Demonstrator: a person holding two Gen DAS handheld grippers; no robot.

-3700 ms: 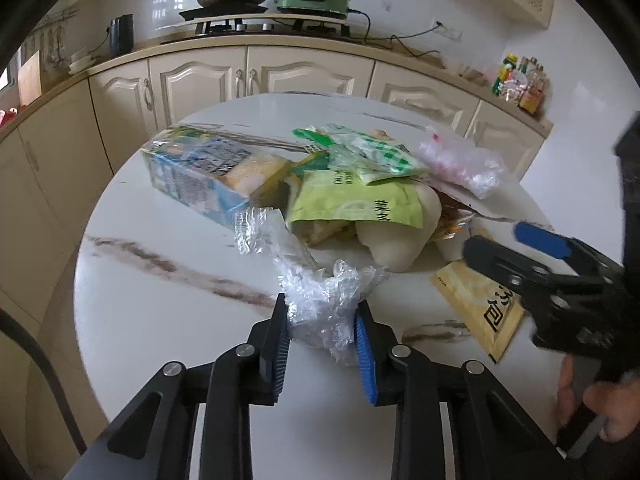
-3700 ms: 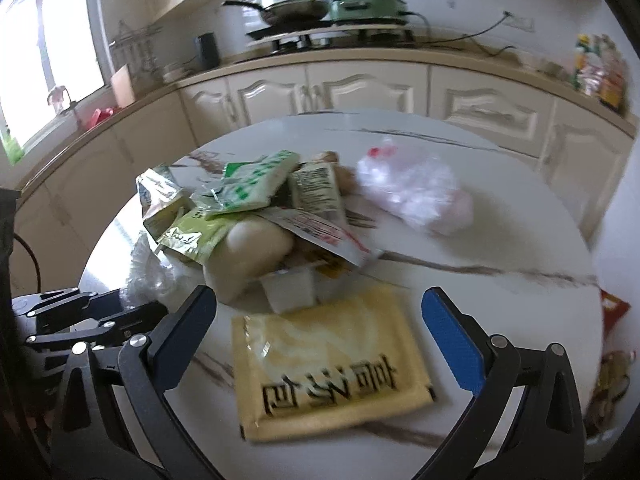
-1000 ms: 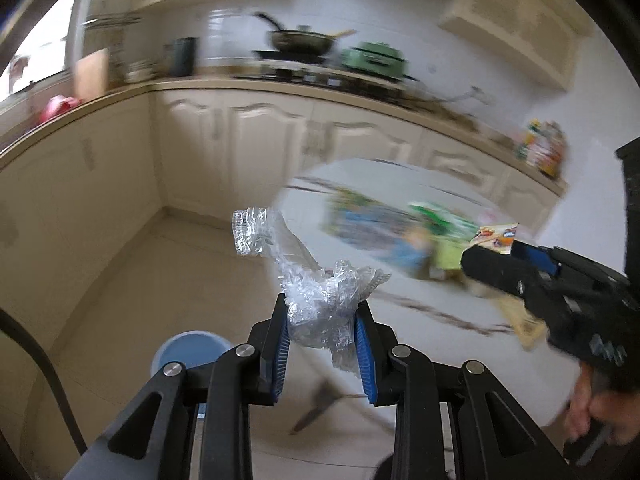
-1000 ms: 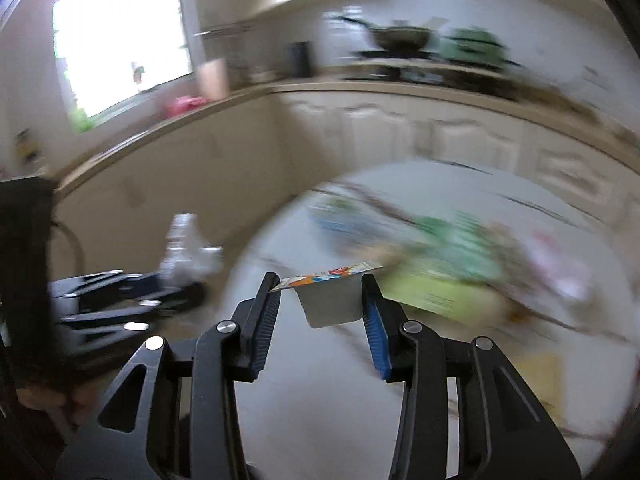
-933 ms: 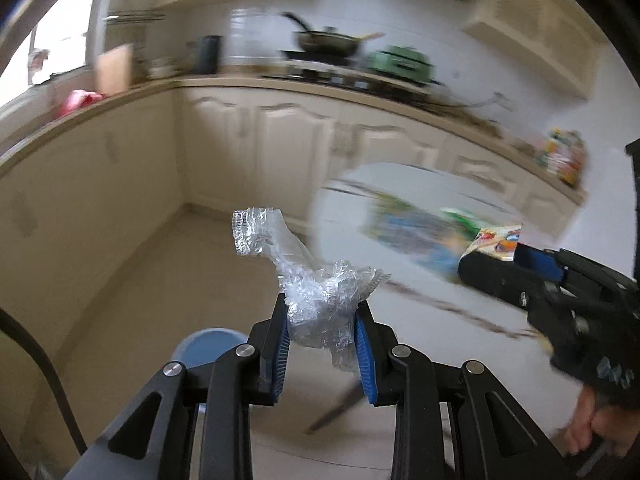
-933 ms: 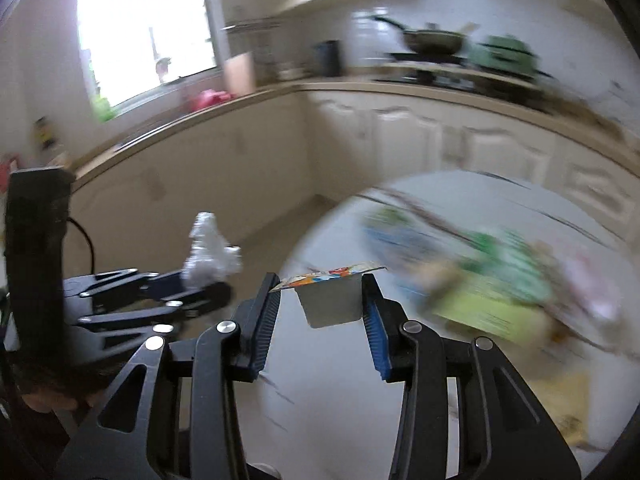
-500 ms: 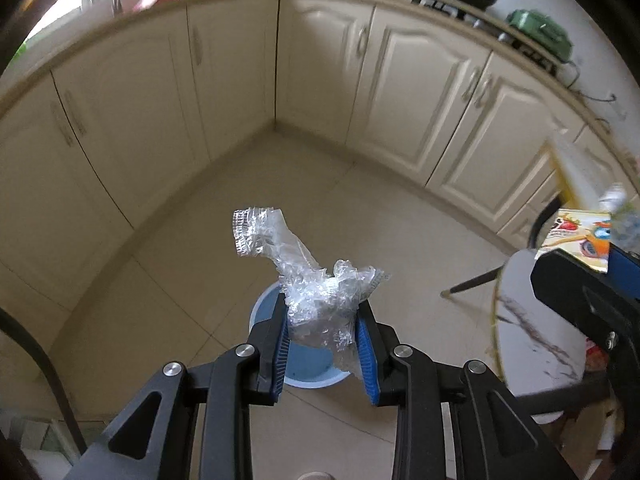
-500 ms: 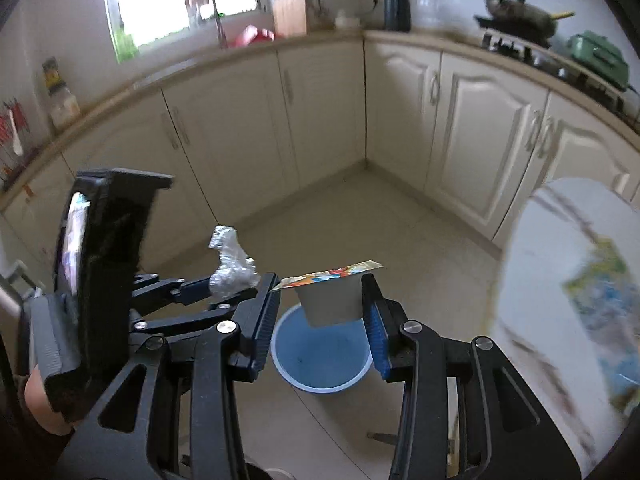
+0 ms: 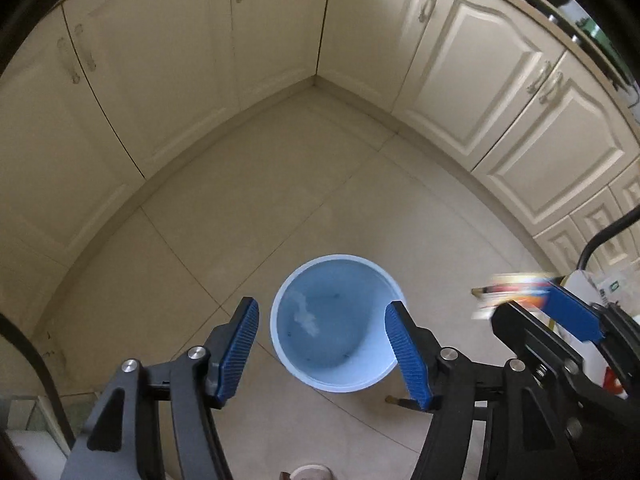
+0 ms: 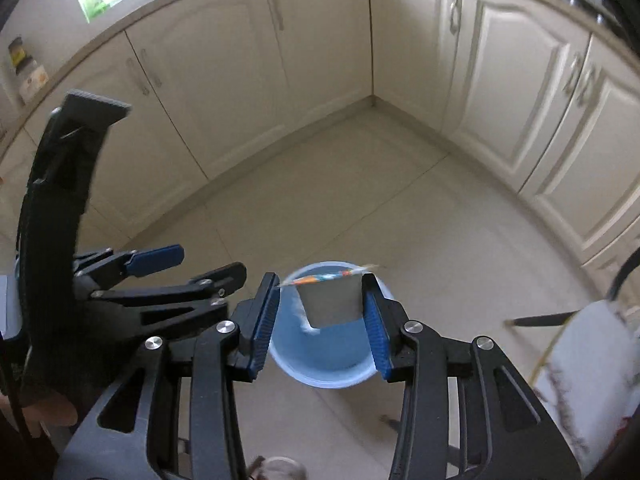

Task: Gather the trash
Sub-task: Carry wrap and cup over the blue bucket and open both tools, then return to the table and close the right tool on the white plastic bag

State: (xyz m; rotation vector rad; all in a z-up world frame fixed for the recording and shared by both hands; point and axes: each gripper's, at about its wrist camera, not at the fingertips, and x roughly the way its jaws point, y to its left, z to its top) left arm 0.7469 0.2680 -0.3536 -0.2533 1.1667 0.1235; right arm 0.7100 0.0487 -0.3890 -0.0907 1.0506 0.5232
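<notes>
A round blue bin [image 9: 340, 387] stands on the tiled floor right below my left gripper [image 9: 324, 350]. The left jaws are opening and nothing is between them. The crumpled clear plastic wrap [image 9: 304, 316] shows inside the bin. In the right wrist view my right gripper [image 10: 320, 320] is shut on a small white cup [image 10: 330, 306] with a colourful peel-off lid, hanging over the bin [image 10: 324, 378]. The left gripper [image 10: 192, 268] stands just left of it. The right gripper [image 9: 552, 320] with the cup's lid [image 9: 508, 290] shows at the left wrist view's right edge.
Cream cabinet doors [image 9: 472, 64] wrap around the corner behind the bin, above a beige tiled floor [image 10: 360, 200]. The white marble table's edge [image 10: 592, 360] and a dark chair leg [image 10: 540, 318] are at the right. A person's hand [image 10: 40, 412] holds the left gripper.
Both grippers swung from the table down over the blue bin. The left jaws spread apart and the clear plastic wrap dropped into the bin. The cup stays in the right gripper.
</notes>
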